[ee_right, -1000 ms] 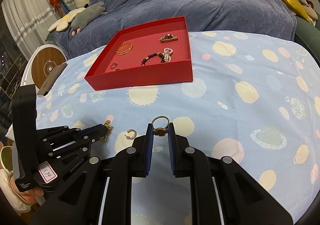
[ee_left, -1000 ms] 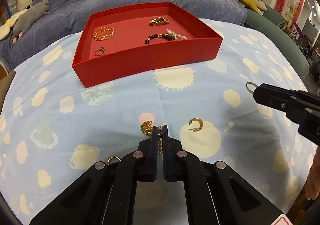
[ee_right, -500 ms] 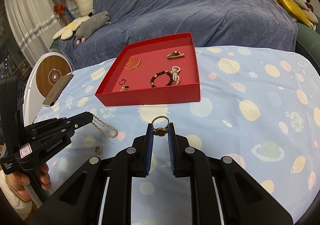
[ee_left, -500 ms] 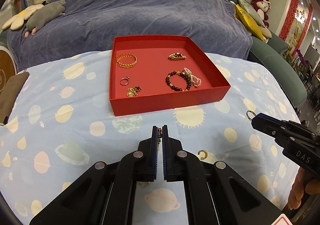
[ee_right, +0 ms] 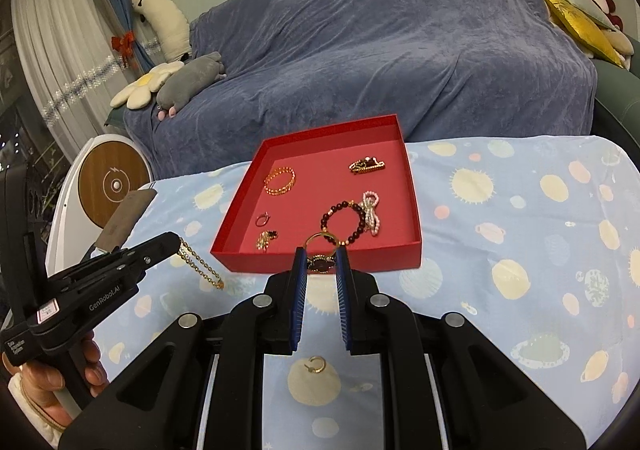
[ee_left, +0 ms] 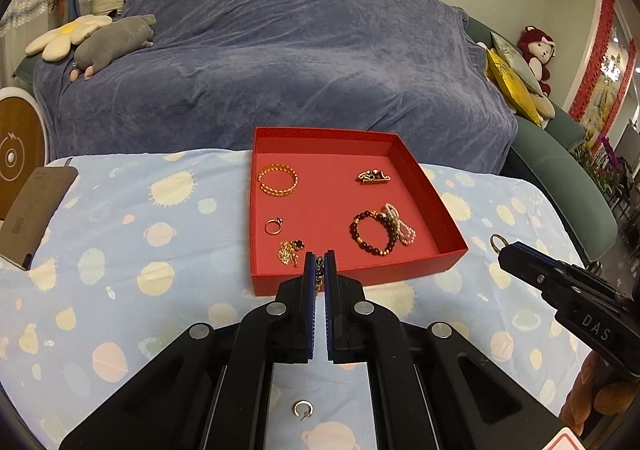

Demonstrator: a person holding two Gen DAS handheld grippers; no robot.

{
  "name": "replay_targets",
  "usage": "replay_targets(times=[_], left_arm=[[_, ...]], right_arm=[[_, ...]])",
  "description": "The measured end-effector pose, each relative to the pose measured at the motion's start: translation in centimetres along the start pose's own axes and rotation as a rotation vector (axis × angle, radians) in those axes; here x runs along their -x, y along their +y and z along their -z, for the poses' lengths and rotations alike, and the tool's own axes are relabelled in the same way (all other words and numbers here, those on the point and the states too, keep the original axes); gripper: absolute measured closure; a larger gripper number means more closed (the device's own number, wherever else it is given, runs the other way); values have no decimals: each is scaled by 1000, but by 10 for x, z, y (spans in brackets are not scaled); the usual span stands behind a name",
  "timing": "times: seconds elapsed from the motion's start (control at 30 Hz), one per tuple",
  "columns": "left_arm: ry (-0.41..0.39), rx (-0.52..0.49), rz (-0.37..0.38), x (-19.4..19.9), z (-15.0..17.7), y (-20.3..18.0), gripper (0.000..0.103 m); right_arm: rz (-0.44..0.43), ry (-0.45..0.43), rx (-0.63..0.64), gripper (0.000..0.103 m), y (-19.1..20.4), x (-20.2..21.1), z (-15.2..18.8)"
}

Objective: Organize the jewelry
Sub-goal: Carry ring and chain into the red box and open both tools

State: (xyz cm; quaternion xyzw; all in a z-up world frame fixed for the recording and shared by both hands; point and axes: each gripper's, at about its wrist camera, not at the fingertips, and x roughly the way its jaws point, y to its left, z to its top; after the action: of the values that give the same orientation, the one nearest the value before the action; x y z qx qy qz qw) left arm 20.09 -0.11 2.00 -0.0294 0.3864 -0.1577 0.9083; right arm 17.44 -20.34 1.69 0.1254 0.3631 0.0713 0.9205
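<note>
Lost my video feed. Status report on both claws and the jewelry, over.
Left claw shut on gold chain, short of red tray. Right claw shut on gold ring. Hoop earring loose on tablecloth. Path unobstructed.

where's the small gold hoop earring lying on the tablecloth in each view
Left wrist view: the small gold hoop earring lies on the blue planet-print tablecloth at bottom centre, seen through the frame of the left gripper.
Right wrist view: the same earring lies low and central, seen between the fingers of the right gripper.
Shared landmark: the shallow red cardboard tray, farther away than the earring in both views.
</note>
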Motion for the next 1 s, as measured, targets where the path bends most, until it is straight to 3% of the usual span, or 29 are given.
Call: replay_targets(times=[0.3, 0.43, 0.83, 1.0], left_arm=[[-11, 62, 22, -31, -53, 1, 101], [-25, 32, 8, -49, -74, -7, 101], [-3, 63, -21, -111, -88, 4, 101], [2, 17, -61, -128, -87, 4, 101]], right_arm=[[-12, 11, -82, 89, -15, -46, -48], [-11, 1, -66, 89, -14, -62, -65], [-23, 23, -112, 89, -31, -127, -82], [-30, 52, -119, 89, -32, -153, -76]])
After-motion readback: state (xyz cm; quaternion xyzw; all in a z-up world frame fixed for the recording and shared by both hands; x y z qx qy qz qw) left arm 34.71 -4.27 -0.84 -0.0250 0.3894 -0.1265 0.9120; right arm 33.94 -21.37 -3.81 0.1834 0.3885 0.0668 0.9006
